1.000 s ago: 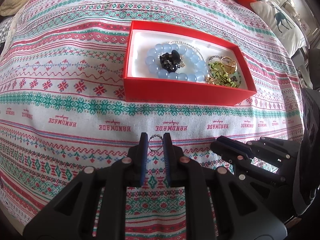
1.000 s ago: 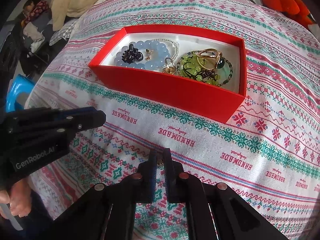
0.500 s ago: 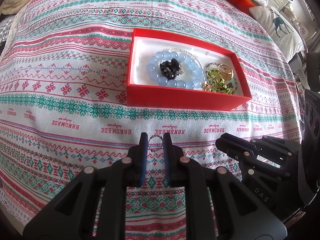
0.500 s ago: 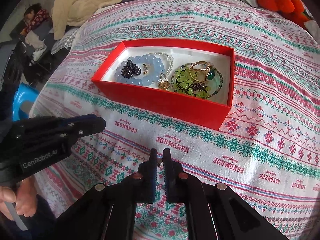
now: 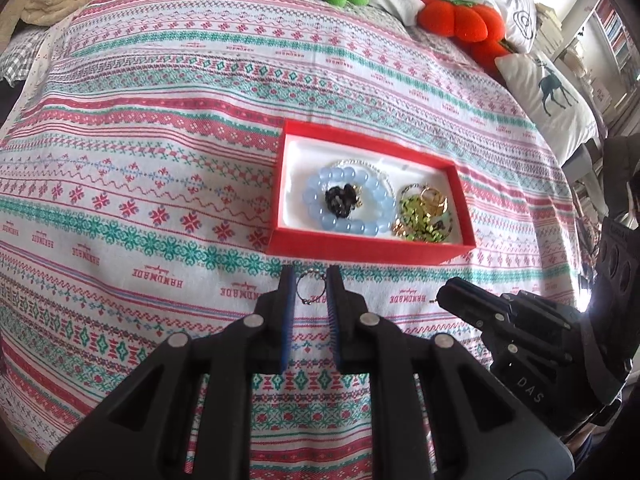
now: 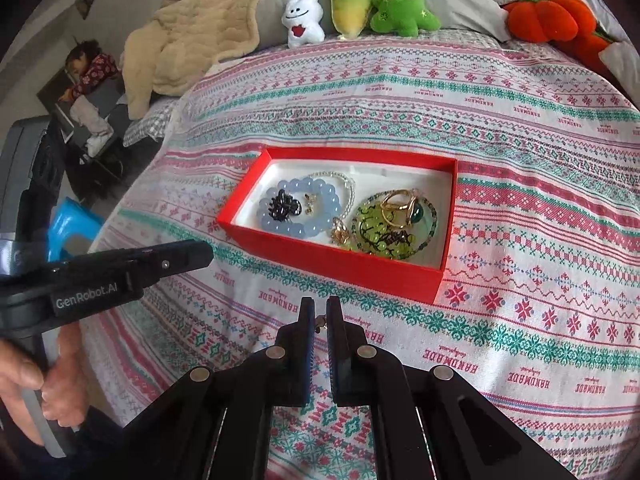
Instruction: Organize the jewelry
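Bed, covered with a patterned cloth (image 5: 168,168) in red, green and white bands.

Red box (image 6: 340,258) sits open on the cloth, white lining inside. Contents: blue bead bracelet (image 6: 298,210) at its left end with a black charm (image 6: 284,206) inside the loop; green bead bracelet (image 6: 380,232) at the right end; gold rings (image 6: 400,206) lying on top of the green one, one with a dark green stone. A thin clear bead strand (image 6: 348,190) runs behind the blue bracelet.

Left claw (image 5: 312,286): nearly closed, pinching a small beaded metal ring (image 5: 311,287) between its blue pads. It hangs over the cloth, just short of the box's near wall.

Right claw (image 6: 318,322): closed on a tiny gold piece (image 6: 320,321), too small to identify. Also above the cloth, near side of the box.

Both claws side by side, apart from each other. A hand (image 6: 36,392) grips the left handle.

Plush toys (image 6: 352,8) and pillows line the far edge of the bed; beige blanket (image 6: 192,36) at far left.
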The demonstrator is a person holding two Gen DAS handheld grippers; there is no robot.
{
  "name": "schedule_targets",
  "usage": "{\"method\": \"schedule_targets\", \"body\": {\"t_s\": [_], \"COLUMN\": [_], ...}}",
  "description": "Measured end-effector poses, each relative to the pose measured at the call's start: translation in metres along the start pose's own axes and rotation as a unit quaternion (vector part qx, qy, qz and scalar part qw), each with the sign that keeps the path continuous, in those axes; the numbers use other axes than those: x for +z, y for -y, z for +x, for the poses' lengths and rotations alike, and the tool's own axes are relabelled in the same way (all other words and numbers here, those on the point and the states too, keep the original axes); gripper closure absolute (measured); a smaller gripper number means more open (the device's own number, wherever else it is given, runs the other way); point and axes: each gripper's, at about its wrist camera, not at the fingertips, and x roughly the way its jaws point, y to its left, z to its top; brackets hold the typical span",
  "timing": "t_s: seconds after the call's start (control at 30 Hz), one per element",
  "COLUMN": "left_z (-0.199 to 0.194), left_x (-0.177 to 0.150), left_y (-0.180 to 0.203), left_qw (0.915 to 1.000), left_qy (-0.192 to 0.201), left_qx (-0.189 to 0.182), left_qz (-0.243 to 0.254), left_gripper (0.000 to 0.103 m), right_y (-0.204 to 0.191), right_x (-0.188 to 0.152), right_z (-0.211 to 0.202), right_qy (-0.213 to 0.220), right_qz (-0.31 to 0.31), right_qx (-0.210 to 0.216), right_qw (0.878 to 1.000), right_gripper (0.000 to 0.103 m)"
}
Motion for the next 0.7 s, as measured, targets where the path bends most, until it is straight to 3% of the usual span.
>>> {"method": "schedule_targets", "body": {"t_s": [0.33,0.7], "left_z": [-0.004,0.011], "left_x": [0.018,0.031], "left_y": [0.018,0.031], "left_qw": [0.9996,0.9987], "left_qy": [0.018,0.029], "left_qx": [-0.022,-0.04], "left_qz": [-0.001,-0.013], "left_gripper": [0.086,0.086], "right_y": [0.011,0.034], "right_x": [0.017,0.036], "right_z": [-0.016,-0.007], "right_qy": [0.061,0.085], "right_qz": [0.043,0.085], "right_qx": [0.014,0.014], "right_qw": [0.997,0.993], "right_gripper": [0.097,0.097]}}
